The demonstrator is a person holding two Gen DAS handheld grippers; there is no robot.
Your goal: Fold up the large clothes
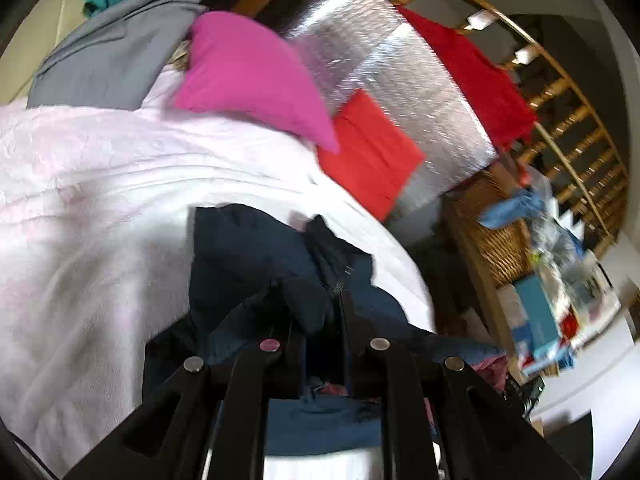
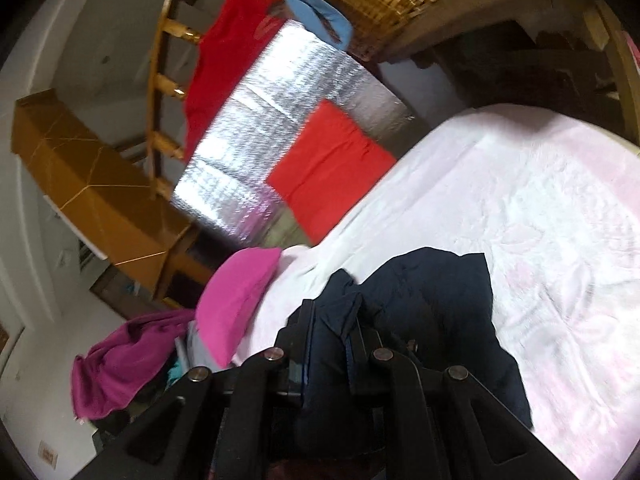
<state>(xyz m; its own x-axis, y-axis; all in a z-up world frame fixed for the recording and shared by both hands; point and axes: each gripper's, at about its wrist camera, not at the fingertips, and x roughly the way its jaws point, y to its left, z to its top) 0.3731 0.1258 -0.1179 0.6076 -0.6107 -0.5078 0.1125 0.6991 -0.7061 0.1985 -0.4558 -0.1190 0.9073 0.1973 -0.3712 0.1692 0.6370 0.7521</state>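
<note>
A dark navy garment (image 1: 256, 256) hangs bunched over a pale pink-white bedspread (image 1: 92, 184). My left gripper (image 1: 316, 304) is shut on a fold of the navy garment, the cloth pinched between its black fingers. In the right wrist view the same navy garment (image 2: 436, 304) drapes down over the bedspread (image 2: 540, 208). My right gripper (image 2: 334, 320) is shut on another bunched edge of it. The cloth below both grippers is hidden by the gripper frames.
A magenta pillow (image 1: 252, 76) and a grey garment (image 1: 116, 60) lie at the bed's edge. A folded red cloth (image 1: 372, 152) rests on a silver foil-covered surface (image 1: 400, 80). A darker red garment (image 1: 480, 80) hangs on a wooden railing. A wicker basket (image 1: 500, 248) and a purple garment (image 2: 124, 364) are nearby.
</note>
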